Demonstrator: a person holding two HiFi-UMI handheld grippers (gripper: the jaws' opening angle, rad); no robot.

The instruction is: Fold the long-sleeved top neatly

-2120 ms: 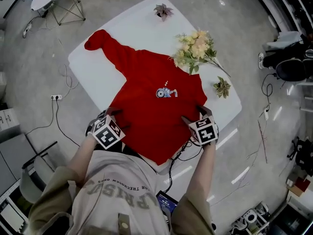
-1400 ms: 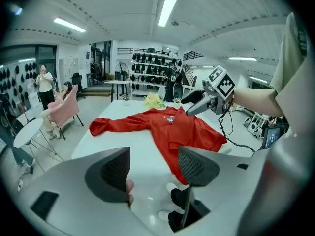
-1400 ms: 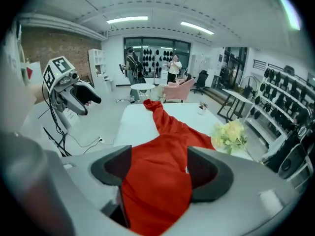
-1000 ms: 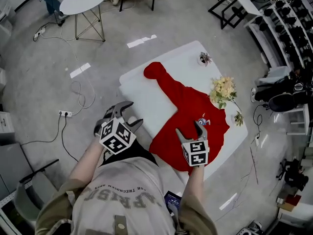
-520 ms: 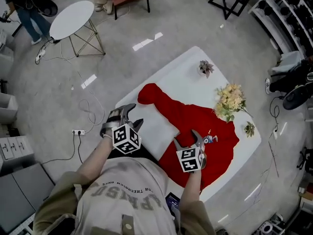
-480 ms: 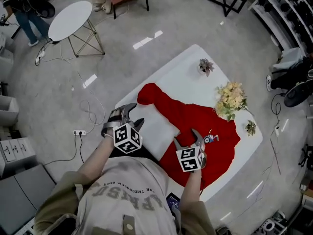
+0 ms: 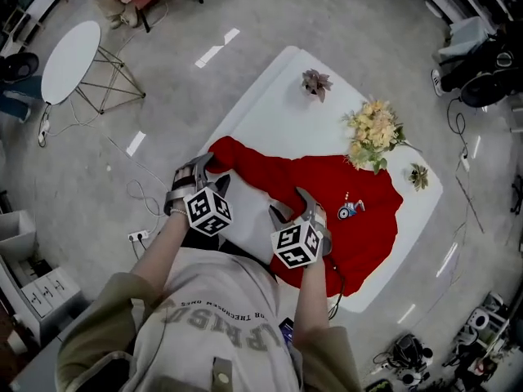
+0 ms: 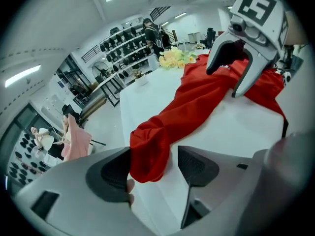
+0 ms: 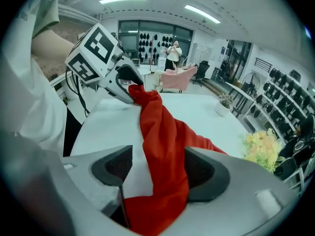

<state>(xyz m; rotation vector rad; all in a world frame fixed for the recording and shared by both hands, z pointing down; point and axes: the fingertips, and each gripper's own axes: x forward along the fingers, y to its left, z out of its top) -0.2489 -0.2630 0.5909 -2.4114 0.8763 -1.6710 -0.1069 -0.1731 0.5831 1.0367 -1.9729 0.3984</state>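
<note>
**A:** Head view first. The red top (image 7: 343, 207) lies spread on the white bench (image 7: 274, 104), its body beside the flowers (image 7: 372, 133). One long sleeve (image 7: 249, 160) runs out toward the bench's left edge.

**B:** And both tools are on that sleeve! The left gripper (image 7: 212, 171) is at the cuff end. The right gripper (image 7: 292, 204) is further along, near where the sleeve joins the body.

**A:** Left gripper view now. The jaws are released and wide apart, with the bunched cuff (image 8: 147, 151) sitting between them. It brushes one pad, and there's a gap to the other. No grip there.

**B:** Right gripper view, same story. The jaws are parted and straddle the sleeve, with bare bench showing between the cloth and one pad. Nothing is clamped.

**A:** So I'd call this the sleeve fold, right at the reach. Both tools are lined up, but the pinch isn't made yet.

**B:** Agreed. Next, both sets of jaws need to clench on the cloth. Then they lift together and carry the sleeve across the body, keeping it taut so it lands flat.

**A:** Watch that cuff, though. It's crumpled, so a shallow bite might catch only one layer.
</note>
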